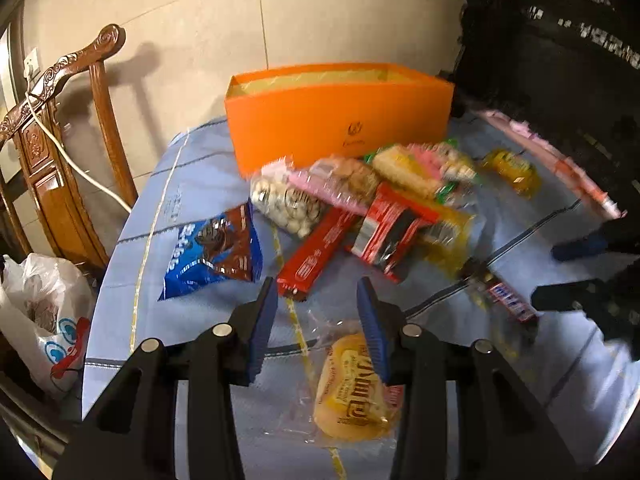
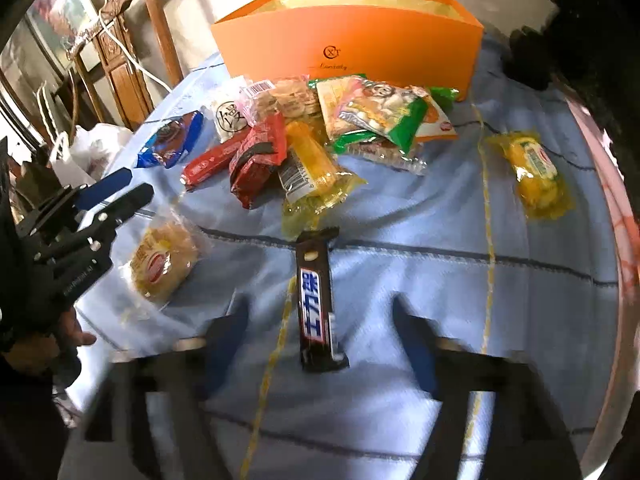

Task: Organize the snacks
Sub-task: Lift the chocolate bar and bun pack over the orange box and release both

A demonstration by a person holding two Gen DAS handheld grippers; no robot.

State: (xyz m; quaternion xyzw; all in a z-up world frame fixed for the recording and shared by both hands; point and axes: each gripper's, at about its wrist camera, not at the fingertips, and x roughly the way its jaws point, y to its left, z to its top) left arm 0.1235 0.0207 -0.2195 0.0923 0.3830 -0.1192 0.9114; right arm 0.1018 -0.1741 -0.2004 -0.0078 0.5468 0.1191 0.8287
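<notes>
The orange box bears a "CXT" monogram; the chocolate bar shows "士力架"

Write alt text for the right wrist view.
The right hand-held gripper hangs open over a dark chocolate bar lying on a blue tablecloth. Behind it, mixed snack packets lie before an open orange box.

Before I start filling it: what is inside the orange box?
Only the pale yellow inner lining near the rim of the orange box shows. Its front wall hides the bottom, so any contents cannot be seen.
</notes>
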